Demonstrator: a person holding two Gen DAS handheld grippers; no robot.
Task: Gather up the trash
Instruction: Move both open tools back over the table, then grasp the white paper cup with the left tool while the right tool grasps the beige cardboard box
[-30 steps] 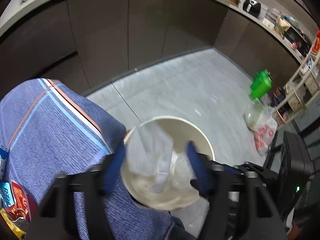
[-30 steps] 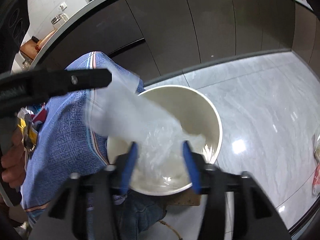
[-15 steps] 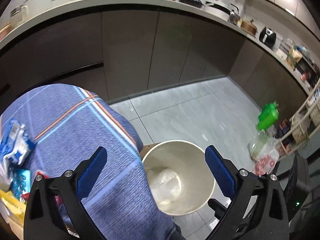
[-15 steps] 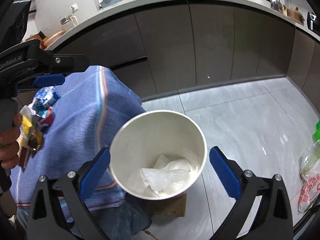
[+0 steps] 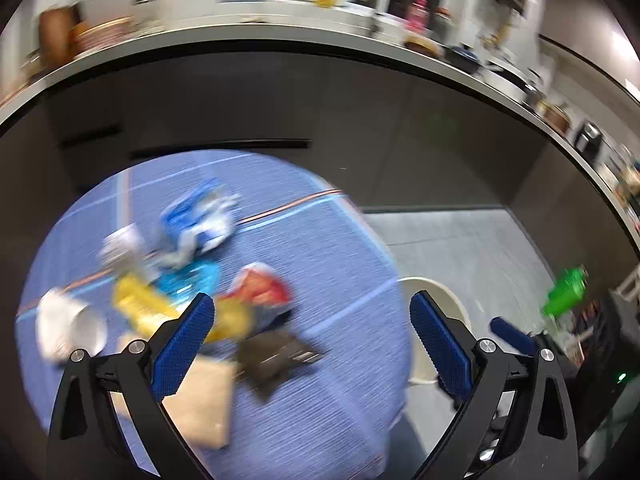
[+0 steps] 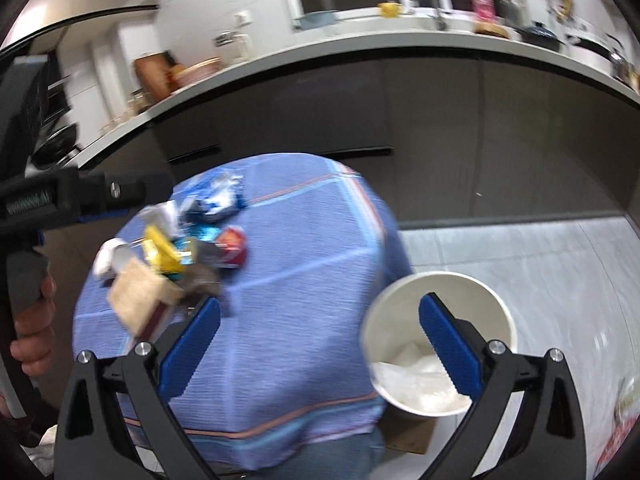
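The white bin (image 6: 436, 292) stands on the floor beside a round table under a blue cloth (image 6: 304, 280). Crumpled clear plastic (image 6: 416, 376) lies at the bin's bottom. On the cloth sits a trash pile: a blue-white wrapper (image 5: 200, 216), a yellow wrapper (image 5: 140, 304), a red packet (image 5: 260, 286), a dark wrapper (image 5: 276, 356), brown paper (image 5: 200, 404) and a white cup (image 5: 68, 328). My left gripper (image 5: 310, 320) hangs open above the pile, holding nothing. My right gripper (image 6: 320, 312) is open and empty over the table edge and the bin. The left wrist view is blurred.
Dark cabinets (image 6: 460, 140) under a cluttered kitchen counter (image 6: 360, 40) curve behind the table. A green bottle (image 5: 566, 290) stands at the far right on the grey tiled floor (image 6: 540, 264). Cardboard (image 6: 408, 436) lies under the bin. A hand (image 6: 32, 328) holds the left gripper's handle.
Both grippers opened and let the clear plastic drop into the bin. Both then rose and swung left, from over the bin toward the trash pile on the table.
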